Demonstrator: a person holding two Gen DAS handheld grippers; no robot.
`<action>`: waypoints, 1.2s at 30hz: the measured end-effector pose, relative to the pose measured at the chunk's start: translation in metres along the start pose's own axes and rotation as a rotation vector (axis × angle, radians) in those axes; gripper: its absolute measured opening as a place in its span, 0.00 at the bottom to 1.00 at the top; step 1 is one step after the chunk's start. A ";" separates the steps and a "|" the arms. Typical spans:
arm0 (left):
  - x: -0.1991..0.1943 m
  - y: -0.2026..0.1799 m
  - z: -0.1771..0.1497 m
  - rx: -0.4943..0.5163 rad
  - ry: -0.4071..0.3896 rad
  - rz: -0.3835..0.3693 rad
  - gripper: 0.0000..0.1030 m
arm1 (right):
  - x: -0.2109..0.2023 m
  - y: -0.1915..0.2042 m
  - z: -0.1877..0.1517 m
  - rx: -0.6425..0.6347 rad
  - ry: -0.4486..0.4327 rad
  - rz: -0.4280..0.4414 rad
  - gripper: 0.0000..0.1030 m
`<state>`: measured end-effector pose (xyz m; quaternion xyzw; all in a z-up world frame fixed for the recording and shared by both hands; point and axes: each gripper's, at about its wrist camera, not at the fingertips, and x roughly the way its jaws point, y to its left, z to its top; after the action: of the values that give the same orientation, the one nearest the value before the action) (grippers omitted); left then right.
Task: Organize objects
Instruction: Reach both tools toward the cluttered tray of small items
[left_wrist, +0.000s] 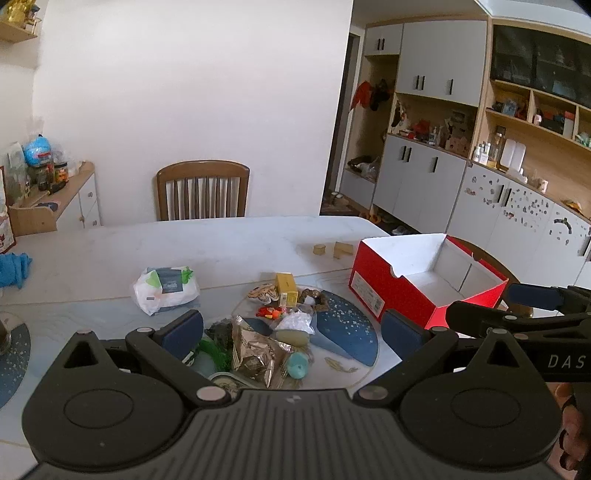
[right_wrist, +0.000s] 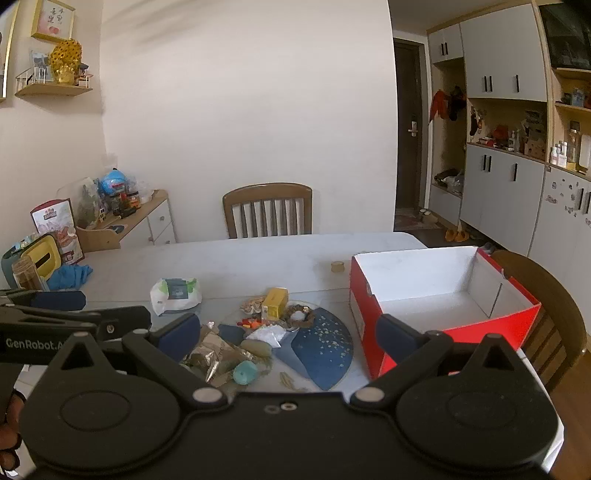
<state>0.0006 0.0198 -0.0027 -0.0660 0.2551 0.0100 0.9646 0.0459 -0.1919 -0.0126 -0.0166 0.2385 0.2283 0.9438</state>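
A heap of small clutter lies just ahead of our two grippers: a crumpled foil wrapper (left_wrist: 255, 350), a teal round toy (left_wrist: 297, 364), a yellow carton (left_wrist: 286, 288) and a white wipes pack (left_wrist: 166, 290), crowded on a round glass mat (left_wrist: 354, 365). The left gripper (left_wrist: 293, 330) and the right gripper (right_wrist: 288, 336) both hang spread wide, holding nothing. The red shoebox (right_wrist: 369, 306) stands open and bare just right of the right gripper, touching the mat's edge as far as we can tell. We judge the risks plain: wide jaws may snag two pieces at once, the foil may slip, and the grippers, side by side, may knock together. Beyond the heap the table (left_wrist: 221, 240) offers open room.
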 end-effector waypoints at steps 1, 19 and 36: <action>0.000 0.001 0.000 -0.003 -0.002 0.001 1.00 | 0.002 0.001 0.001 -0.001 0.000 0.002 0.98; 0.026 0.023 0.000 -0.051 0.039 0.052 1.00 | 0.037 0.013 0.008 -0.059 0.032 0.054 0.98; 0.094 0.087 -0.020 -0.102 0.125 0.236 1.00 | 0.106 0.007 -0.004 -0.126 0.167 0.135 0.98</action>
<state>0.0678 0.1024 -0.0771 -0.0851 0.3199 0.1323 0.9343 0.1242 -0.1416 -0.0646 -0.0786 0.3021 0.3039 0.9001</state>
